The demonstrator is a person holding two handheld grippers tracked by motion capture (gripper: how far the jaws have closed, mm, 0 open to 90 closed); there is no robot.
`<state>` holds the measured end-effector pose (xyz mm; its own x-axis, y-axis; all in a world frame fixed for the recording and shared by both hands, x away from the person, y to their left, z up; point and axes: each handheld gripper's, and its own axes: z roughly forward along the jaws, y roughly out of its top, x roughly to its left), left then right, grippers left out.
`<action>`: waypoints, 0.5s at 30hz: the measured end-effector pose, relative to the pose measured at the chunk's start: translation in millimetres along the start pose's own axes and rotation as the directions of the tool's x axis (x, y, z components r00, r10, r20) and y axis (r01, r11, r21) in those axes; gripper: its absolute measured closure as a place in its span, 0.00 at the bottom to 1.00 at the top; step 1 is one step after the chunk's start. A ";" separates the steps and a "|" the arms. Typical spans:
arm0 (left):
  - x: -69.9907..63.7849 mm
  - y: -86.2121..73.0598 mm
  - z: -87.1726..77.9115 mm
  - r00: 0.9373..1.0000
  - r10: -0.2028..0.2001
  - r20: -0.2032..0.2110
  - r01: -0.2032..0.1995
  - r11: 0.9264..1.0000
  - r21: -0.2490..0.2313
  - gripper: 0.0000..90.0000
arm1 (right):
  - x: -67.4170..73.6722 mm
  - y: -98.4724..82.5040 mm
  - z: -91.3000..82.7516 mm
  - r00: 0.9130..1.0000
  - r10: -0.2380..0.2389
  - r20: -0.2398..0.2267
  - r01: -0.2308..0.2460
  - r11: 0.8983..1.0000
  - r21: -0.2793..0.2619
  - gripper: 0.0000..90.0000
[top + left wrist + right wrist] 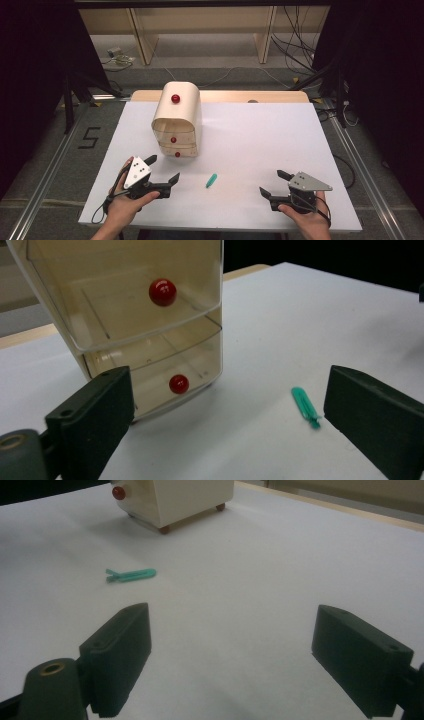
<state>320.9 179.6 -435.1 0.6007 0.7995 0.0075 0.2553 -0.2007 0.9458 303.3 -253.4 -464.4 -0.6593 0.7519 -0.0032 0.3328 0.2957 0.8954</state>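
Note:
A small cream drawer cabinet (177,120) with red round knobs (175,98) stands on the white table (260,135); its translucent drawers and knobs fill the upper left of the left gripper view (162,292). A small teal clip (212,180) lies flat in front of it, between the two hands. My left gripper (162,170) sits at the near left, open and empty, facing the cabinet, with the teal clip (306,406) just inside its right jaw. My right gripper (275,183) rests open and empty at the near right, the clip (131,574) lying ahead to its left.
A wooden strip (250,96) borders the table's far edge. Beyond it stand shelf legs and loose cables on the floor (300,55). Metal rails (50,165) run along both sides of the table. The cabinet's base (170,502) appears at the top of the right gripper view.

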 end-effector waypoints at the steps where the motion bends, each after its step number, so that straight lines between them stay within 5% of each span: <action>1: -1.2 1.5 1.7 1.000 -0.006 -0.010 0.006 1.000 -0.007 0.09 | 0.5 0.2 0.0 1.000 0.003 0.003 -0.003 1.000 0.005 0.19; 8: -7.9 11.9 9.7 0.996 -0.007 -0.092 0.003 0.999 -0.035 0.17 | 0.4 -0.6 1.0 1.000 -0.008 -0.010 0.008 1.000 0.006 0.19; 15: -9.9 17.8 20.4 0.982 -0.013 -0.190 0.006 0.999 -0.040 0.26 | 0.7 0.0 2.6 1.000 -0.007 -0.015 0.007 1.000 0.009 0.19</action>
<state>335.0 156.6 -425.0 0.4423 0.8951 0.0563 0.2287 -0.1733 0.9580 304.6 -251.4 -465.6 -0.6715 0.7410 -0.0030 0.3342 0.3065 0.8913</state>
